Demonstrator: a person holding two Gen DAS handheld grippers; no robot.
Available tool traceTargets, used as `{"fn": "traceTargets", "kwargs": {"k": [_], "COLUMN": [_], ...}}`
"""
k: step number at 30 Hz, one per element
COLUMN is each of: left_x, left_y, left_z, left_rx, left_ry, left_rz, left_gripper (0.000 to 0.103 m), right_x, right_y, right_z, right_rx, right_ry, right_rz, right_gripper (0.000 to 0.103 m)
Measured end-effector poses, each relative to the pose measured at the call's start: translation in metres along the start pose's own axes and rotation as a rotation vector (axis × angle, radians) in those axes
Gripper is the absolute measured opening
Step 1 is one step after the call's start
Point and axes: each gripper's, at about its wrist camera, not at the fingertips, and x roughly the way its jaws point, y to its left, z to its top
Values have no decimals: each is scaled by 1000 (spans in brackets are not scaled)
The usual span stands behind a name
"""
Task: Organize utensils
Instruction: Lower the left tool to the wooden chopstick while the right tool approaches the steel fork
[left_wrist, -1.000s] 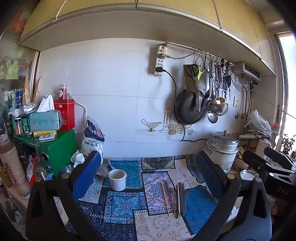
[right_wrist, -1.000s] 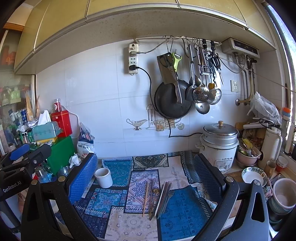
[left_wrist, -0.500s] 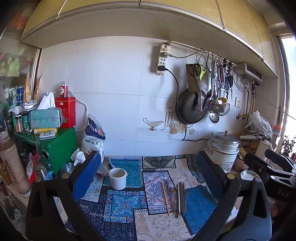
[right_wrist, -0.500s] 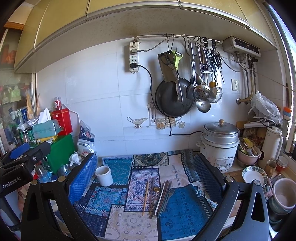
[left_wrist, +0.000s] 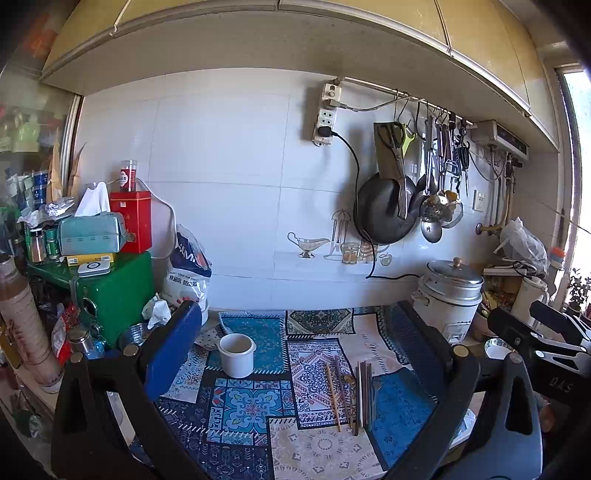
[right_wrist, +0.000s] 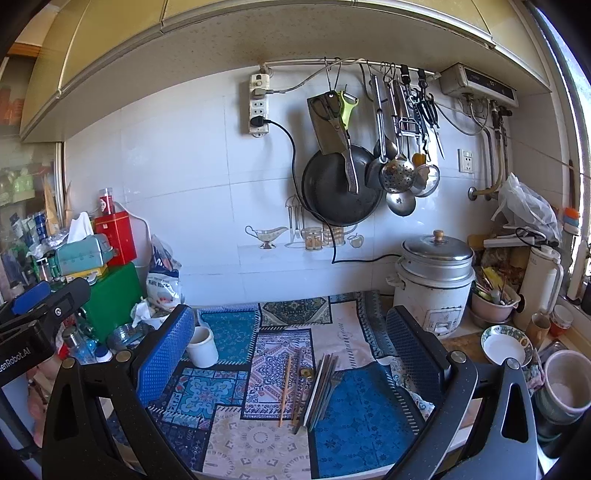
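Both grippers hung above the counter's near edge, side by side, each looking down its fingers at the patterned mat (left_wrist: 251, 402). The left gripper (left_wrist: 295, 343) had its jaws spread wide and gripped nothing; the right gripper (right_wrist: 291, 343) was just as wide and just as empty. From that spread I judged neither had committed to a grasp.

The utensils (right_wrist: 319, 387) lay in a loose bundle of chopsticks and flatter metal pieces at lower centre of the right view, slightly fanned. One pale wooden chopstick (right_wrist: 285, 389) lay apart, just left of the bundle. In the left view the same bundle (left_wrist: 364, 395) sat lower right of centre.

The white cup (left_wrist: 236, 354) stood upright on the mat, left of centre, well apart from the bundle, mouth open upward. It looked the likely holder, set where the left gripper could steady it while the right fed pieces in; that was only my reading.
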Motion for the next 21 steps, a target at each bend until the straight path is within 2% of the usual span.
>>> {"fn": "traceTargets", "kwargs": {"k": [9,13,21], "left_x": [37,63,135], "left_y": [-7,-9,-12], "left_z": [-12,-24,-56], "left_rx": [-4,-11,-11], "left_ry": [82,122,271], "left_rz": [-43,-30,-13], "left_gripper": [103,103,103], "right_x": [33,56,120], "right_y": [-16,-26,-43], "right_z": [-14,-28,-62], "right_rx": [-3,-4,-46], "right_ry": [82,143,295], "right_rz": [-82,-137,-210], "right_gripper": [103,103,103]}}
